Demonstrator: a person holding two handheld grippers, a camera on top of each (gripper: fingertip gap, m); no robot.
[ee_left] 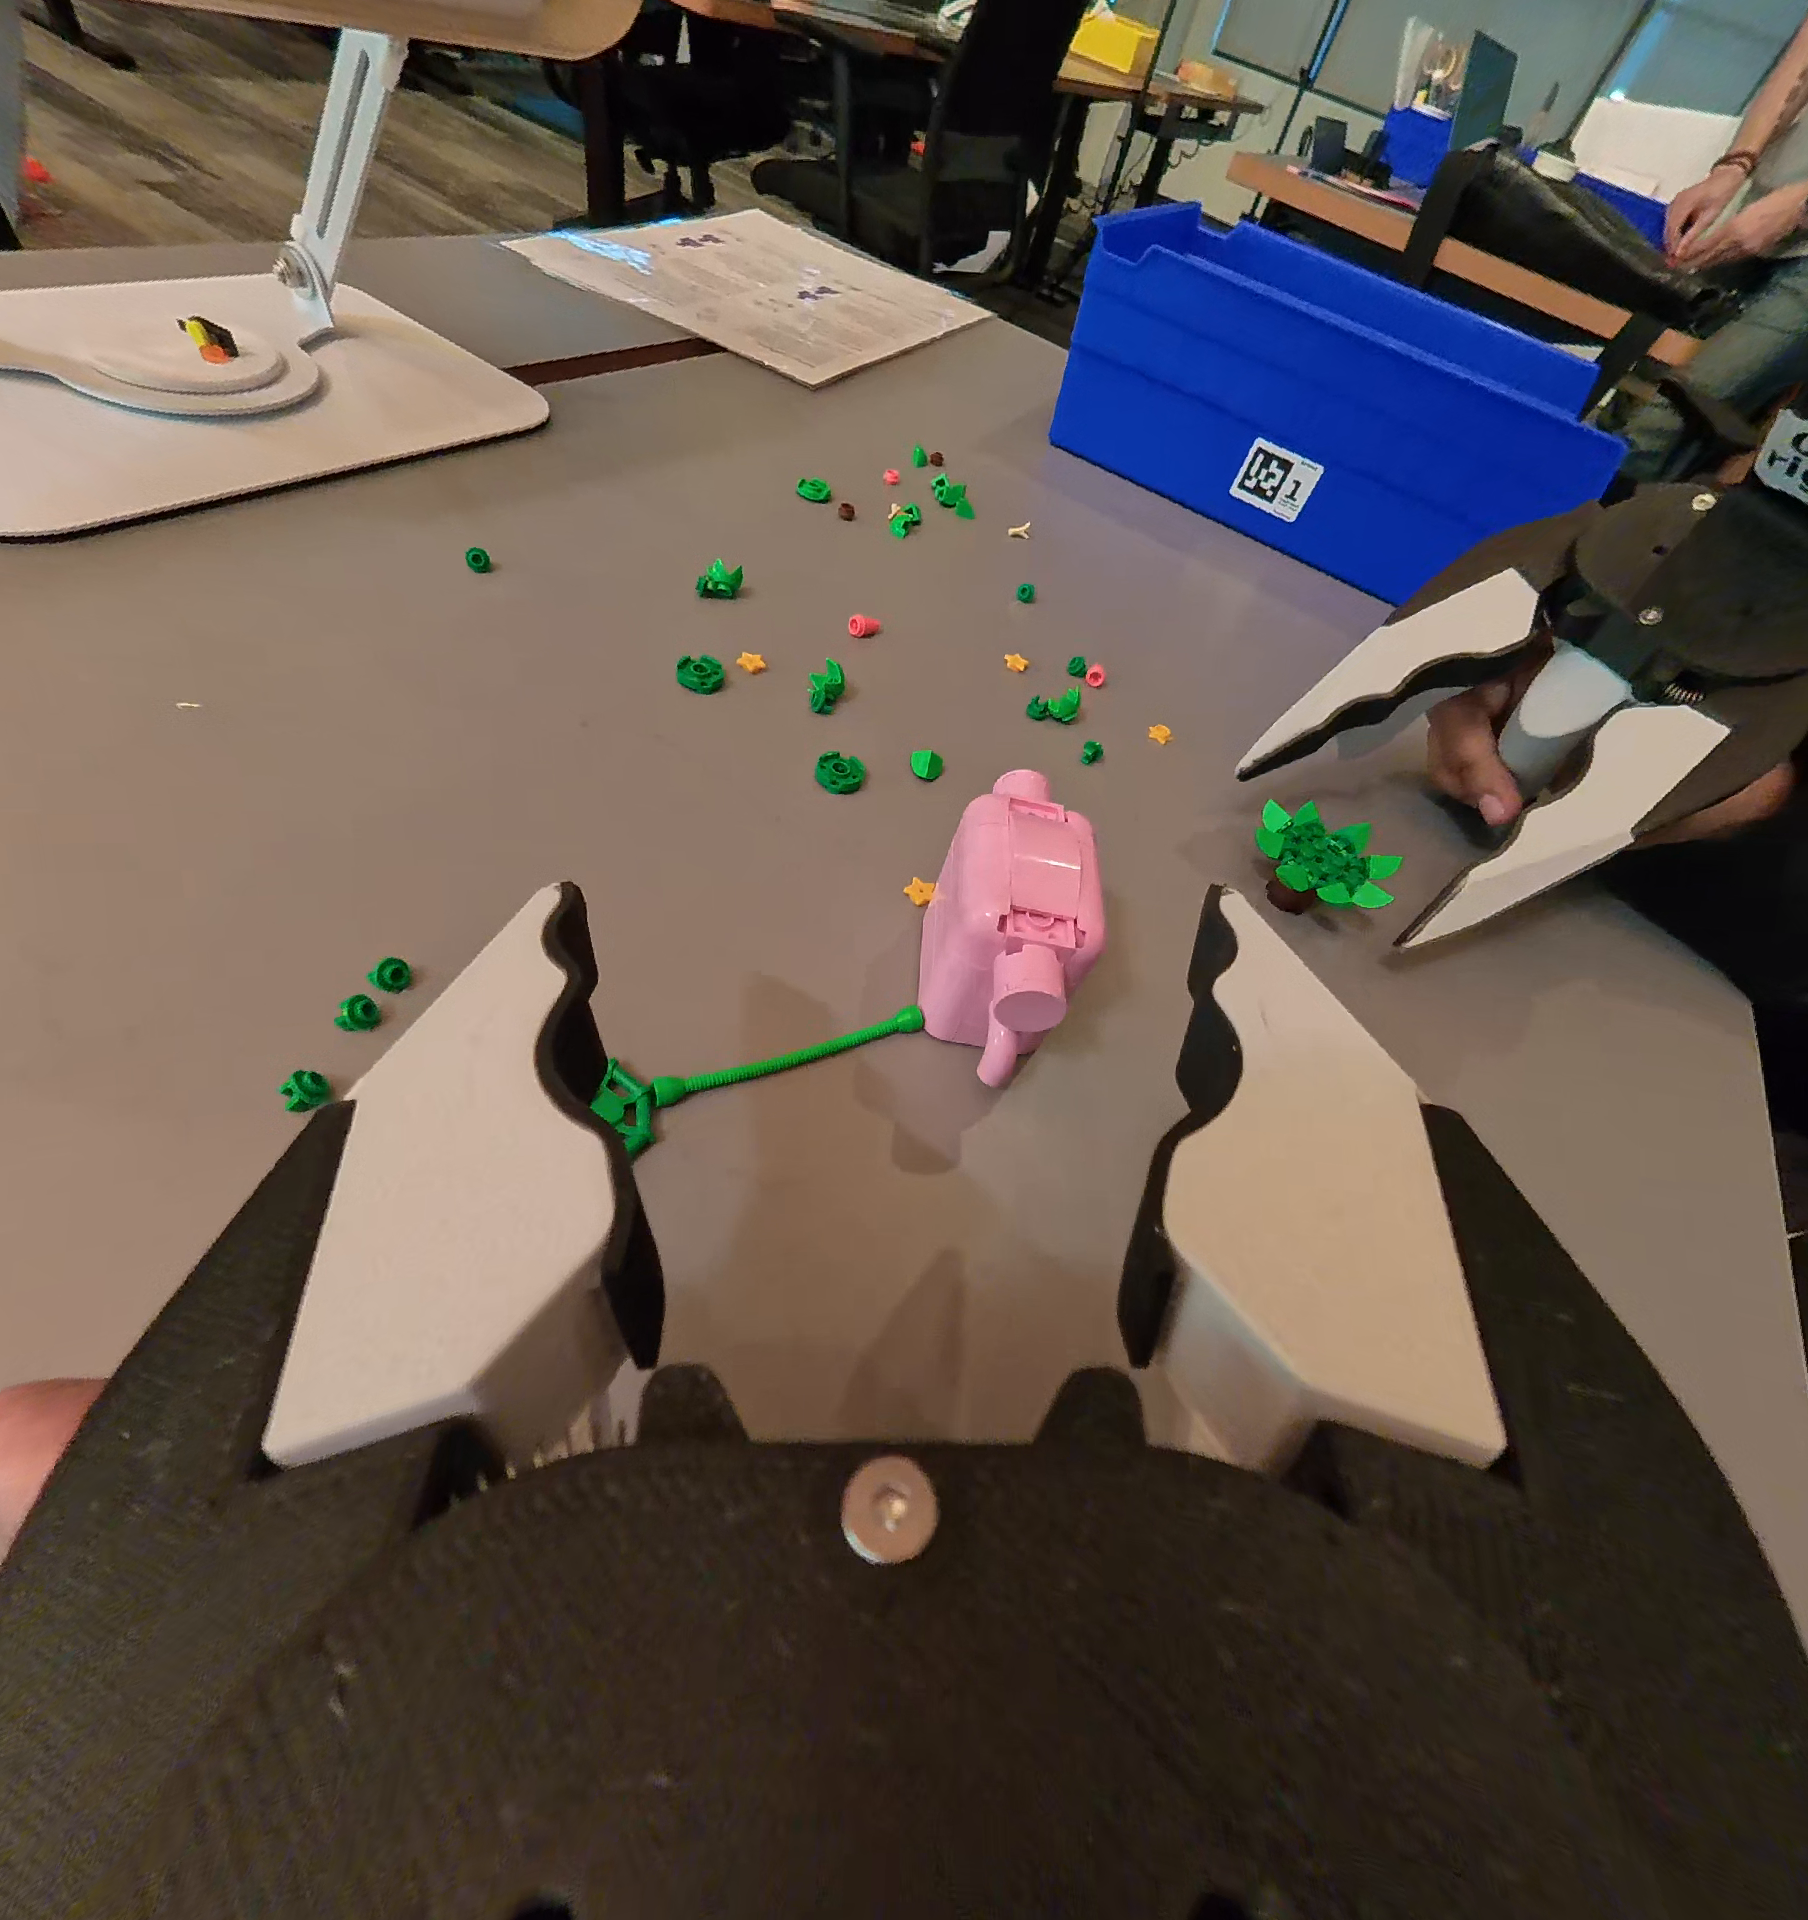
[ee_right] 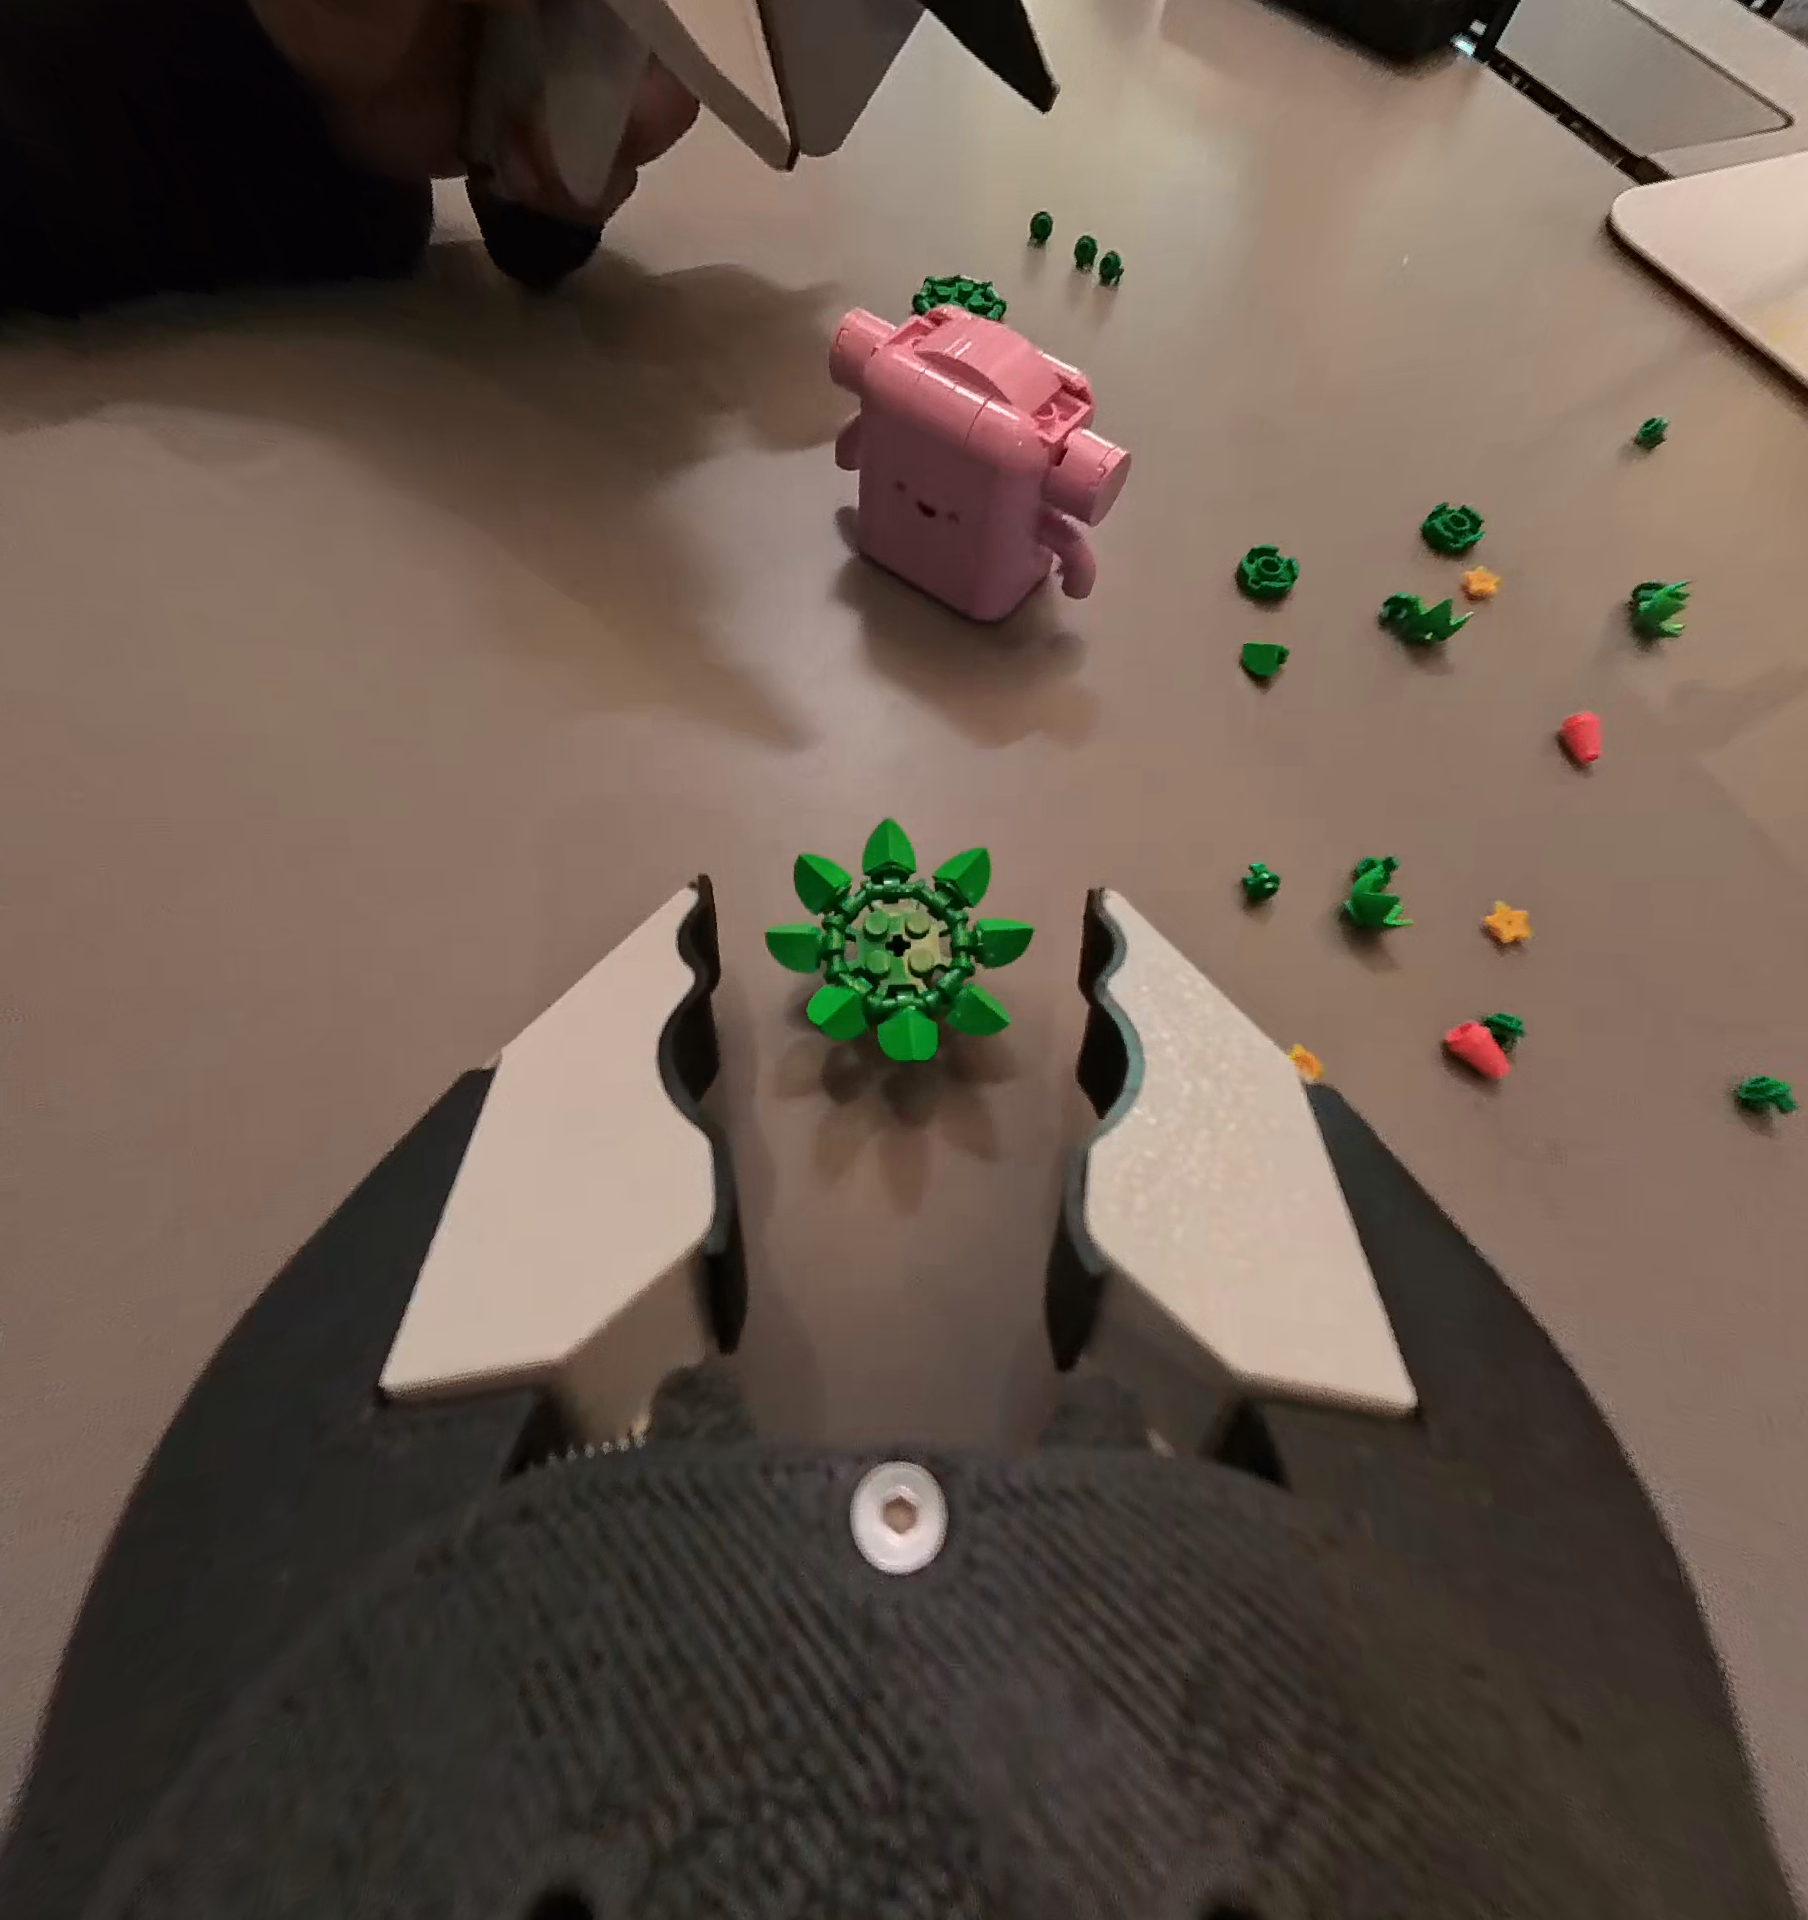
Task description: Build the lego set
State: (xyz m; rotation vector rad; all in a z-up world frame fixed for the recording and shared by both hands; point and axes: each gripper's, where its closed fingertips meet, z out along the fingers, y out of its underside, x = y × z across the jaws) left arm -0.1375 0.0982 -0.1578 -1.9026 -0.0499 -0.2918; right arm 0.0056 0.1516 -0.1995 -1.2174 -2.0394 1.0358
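My right gripper [ee_right: 898, 904] is wide open and holds nothing. The green leaf ring [ee_right: 898, 943] sits on the table [ee_right: 360, 727] just past its tips, in front of the pink block figure [ee_right: 967, 468]. My left gripper [ee_left: 884, 904] is wide open and empty too. A green stem [ee_left: 775, 1065] lies beside the pink figure, its end touching it.

I think the next step is to grab the ring. I should go down slowly, keep it in the middle, and squeeze the round core, not the 8 leaves.

The stem's far end hides behind my left finger [ee_left: 484, 1143]. I cannot tell what is under the ring.
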